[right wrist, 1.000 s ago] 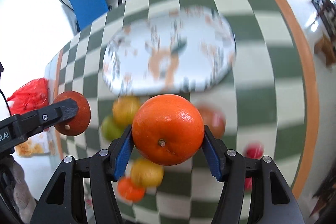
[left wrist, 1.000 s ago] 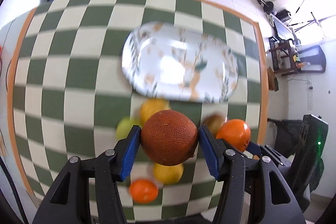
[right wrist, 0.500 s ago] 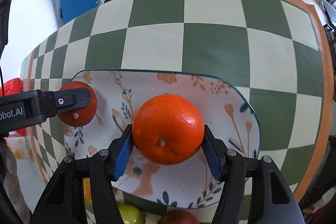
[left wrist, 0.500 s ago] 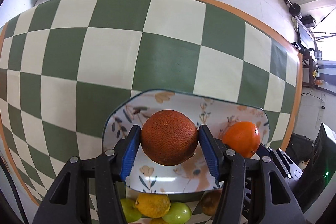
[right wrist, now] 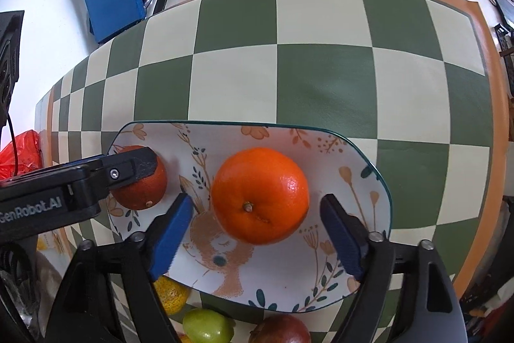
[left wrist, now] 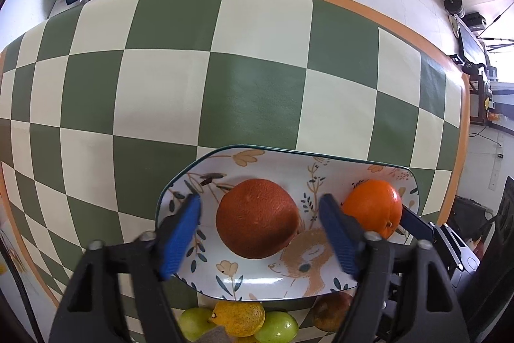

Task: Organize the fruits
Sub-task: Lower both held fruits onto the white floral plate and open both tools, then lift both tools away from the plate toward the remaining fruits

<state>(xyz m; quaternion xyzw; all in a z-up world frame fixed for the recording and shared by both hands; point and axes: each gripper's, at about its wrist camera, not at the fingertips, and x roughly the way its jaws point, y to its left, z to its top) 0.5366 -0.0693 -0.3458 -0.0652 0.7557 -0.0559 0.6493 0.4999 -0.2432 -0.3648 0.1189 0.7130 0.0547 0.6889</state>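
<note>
Both fruits lay on the plate (right wrist: 359,150), gathered off the checkered table (left wrist: 257,79). The left hand-held gripper (left wrist: 260,230) stood spread around the dark orange (left wrist: 257,217); the right hand-held gripper (right wrist: 257,230) gaped around the bright orange (right wrist: 260,195). Half a second before, both had clamped their 2 fruits.

left gripper (left wrist: 260,225): black plastic arms, blue ribbed finger pads (left wrist: 181,232), silver screw heads at the joints | right gripper (right wrist: 257,229): same black frame, blue pads (right wrist: 342,235), silver screws | white "GenRobot.AI" lettering on the left gripper's black side
</note>
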